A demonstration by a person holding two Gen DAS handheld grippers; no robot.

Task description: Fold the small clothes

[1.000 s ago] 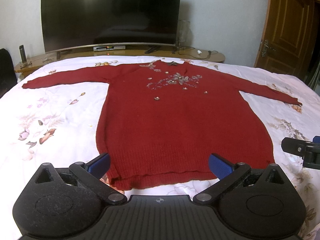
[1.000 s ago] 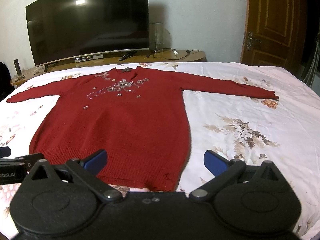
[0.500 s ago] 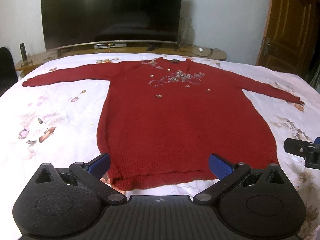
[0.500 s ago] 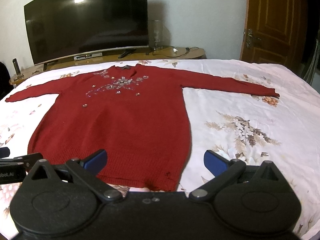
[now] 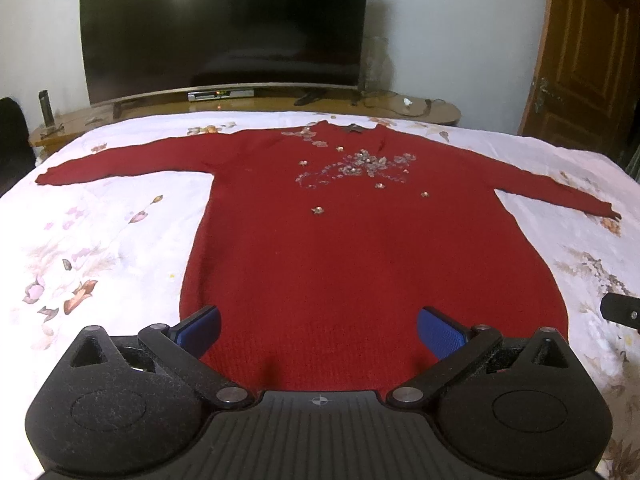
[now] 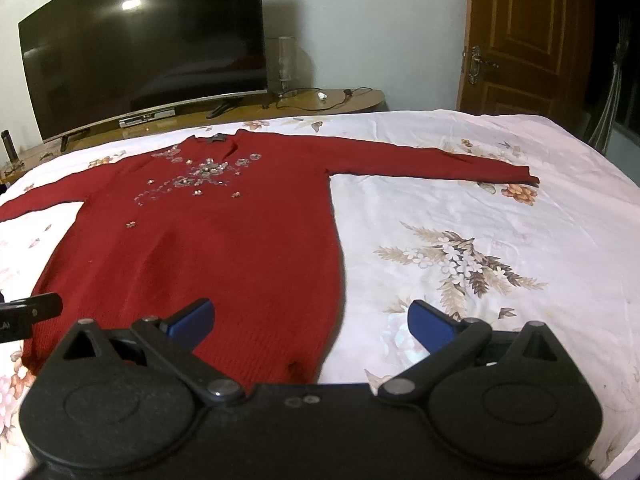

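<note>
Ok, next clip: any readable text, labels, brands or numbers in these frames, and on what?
"AI": white letters cut off by the frame edge, on the left tongs seen in the right wrist view.
Set-top box under the TV: only a small lit dot, no legible digits.
Red sweater: no readable label.

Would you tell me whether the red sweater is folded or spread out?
Spread out: the red sweater lies flat on the bed, both sleeves extended sideways.

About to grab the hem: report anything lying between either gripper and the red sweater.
Nothing visible. The red sweater lies flat on the floral bedsheet; left gripper and right gripper sit open at its hem.
</note>
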